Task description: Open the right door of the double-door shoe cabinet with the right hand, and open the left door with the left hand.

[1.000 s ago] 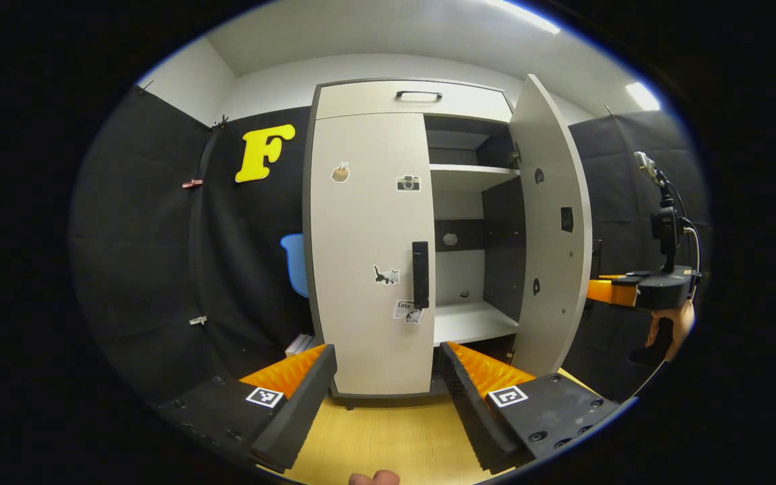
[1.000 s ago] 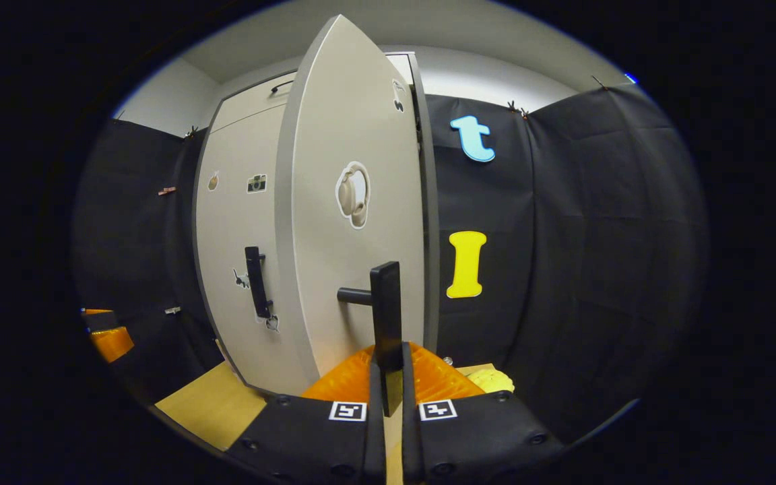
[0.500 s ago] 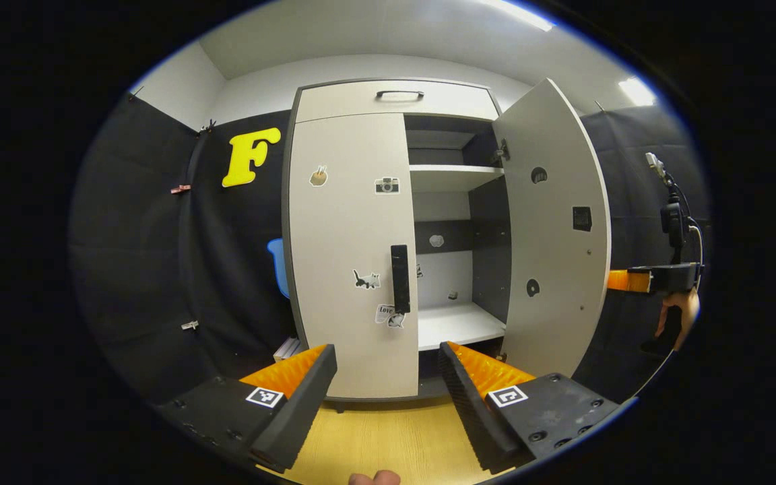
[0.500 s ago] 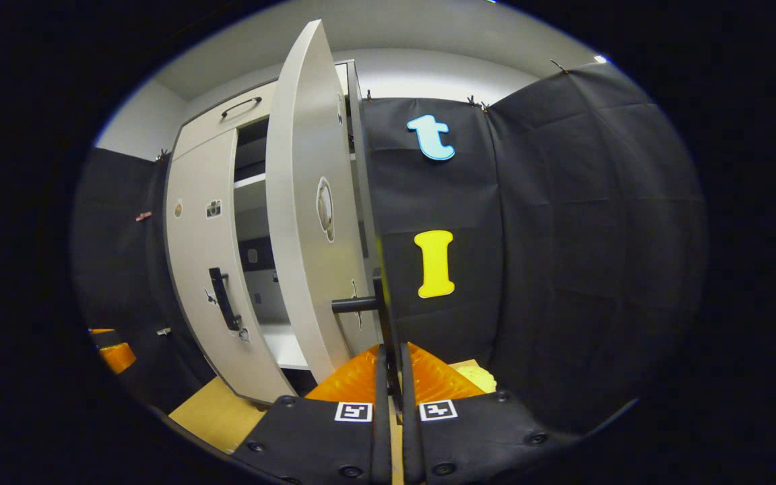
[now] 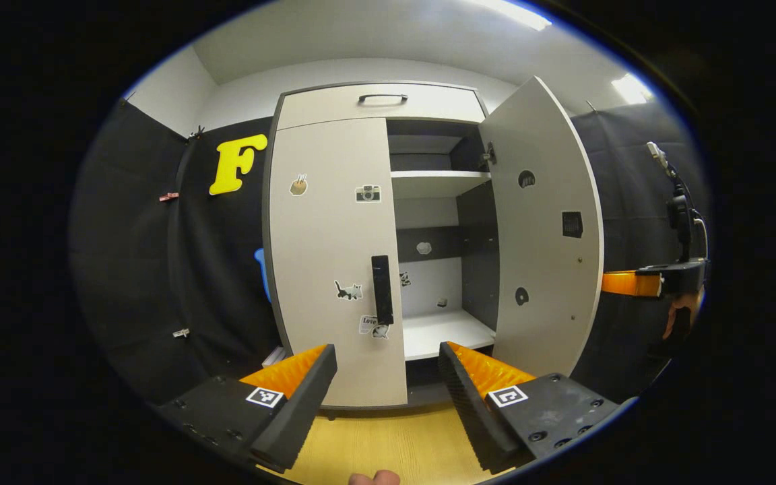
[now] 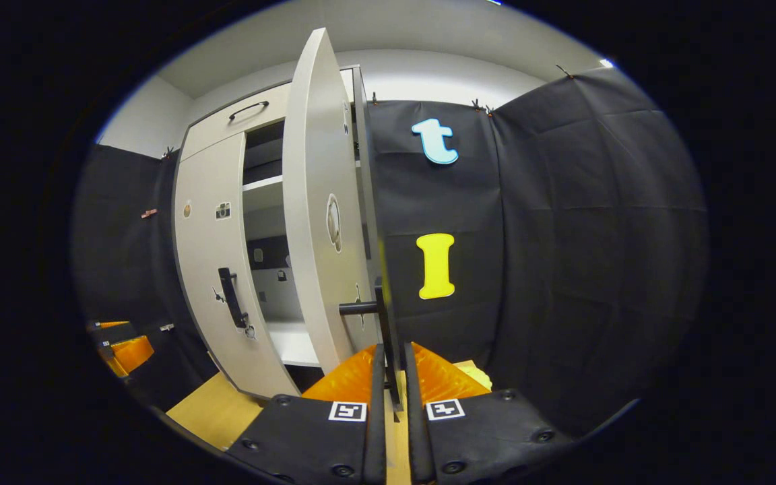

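In the right gripper view, the right gripper point(image 6: 390, 377) is sitting at 6 o'clock with its fingers nearly together, pinching the right door's handle point(image 6: 384, 337), a dark vertical bar rising between them toward the centre. The right door point(image 6: 314, 202) is standing wide open, seen almost edge-on, running from 12 o'clock down to the gripper. The left door point(image 6: 209, 269) is lying flat and closed at 9 o'clock, its handle point(image 6: 228, 296) untouched.

In the left gripper view, the left gripper point(image 5: 386, 404) is hanging wide open at 6 o'clock, holding nothing, well short of the shoe cabinet point(image 5: 374, 101). The left door's handle point(image 5: 381, 289) is standing just above centre, between the lines of the two fingers but apart from them. The open right door point(image 5: 543, 236) is angling out at 3 o'clock, with white shelves point(image 5: 438, 183) showing in the gap.

Compared with a second ago, the right door is swinging much farther open, and the left gripper view is drifting so the cabinet sits more toward 9 o'clock.
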The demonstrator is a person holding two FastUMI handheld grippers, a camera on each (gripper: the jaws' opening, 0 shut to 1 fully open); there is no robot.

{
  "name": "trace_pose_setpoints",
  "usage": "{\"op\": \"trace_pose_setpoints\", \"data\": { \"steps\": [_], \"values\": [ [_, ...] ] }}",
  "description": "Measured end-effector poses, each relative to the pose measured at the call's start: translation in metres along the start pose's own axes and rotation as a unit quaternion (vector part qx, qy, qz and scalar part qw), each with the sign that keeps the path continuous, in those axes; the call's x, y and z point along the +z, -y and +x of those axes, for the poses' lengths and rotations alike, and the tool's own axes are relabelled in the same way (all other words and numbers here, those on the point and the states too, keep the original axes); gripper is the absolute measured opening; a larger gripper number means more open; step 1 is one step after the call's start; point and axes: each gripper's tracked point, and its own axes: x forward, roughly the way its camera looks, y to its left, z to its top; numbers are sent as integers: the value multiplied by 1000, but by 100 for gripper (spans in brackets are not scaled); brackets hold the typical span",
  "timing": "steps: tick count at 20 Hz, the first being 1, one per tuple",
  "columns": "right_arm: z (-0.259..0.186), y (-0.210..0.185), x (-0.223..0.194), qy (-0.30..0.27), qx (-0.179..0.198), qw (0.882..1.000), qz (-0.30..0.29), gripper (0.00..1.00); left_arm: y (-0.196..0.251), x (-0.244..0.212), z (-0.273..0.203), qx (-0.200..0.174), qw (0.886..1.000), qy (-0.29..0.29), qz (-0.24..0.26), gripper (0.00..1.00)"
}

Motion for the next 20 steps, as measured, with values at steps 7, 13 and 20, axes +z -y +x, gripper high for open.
{"op": "trace_pose_setpoints", "data": {
  "steps": [7,13,20],
  "values": [
    [-42,-13,27,32,-16,999,-24,69,-2,16,35,0,1000,23,4,94],
    [-67,-22,36,46,-29,998,-14,99,-1,20,73,3,1000,27,12,95],
    [-65,-25,26,48,-36,998,-19,99,-9,6,145,28,1000,6,1,95]
  ]
}}
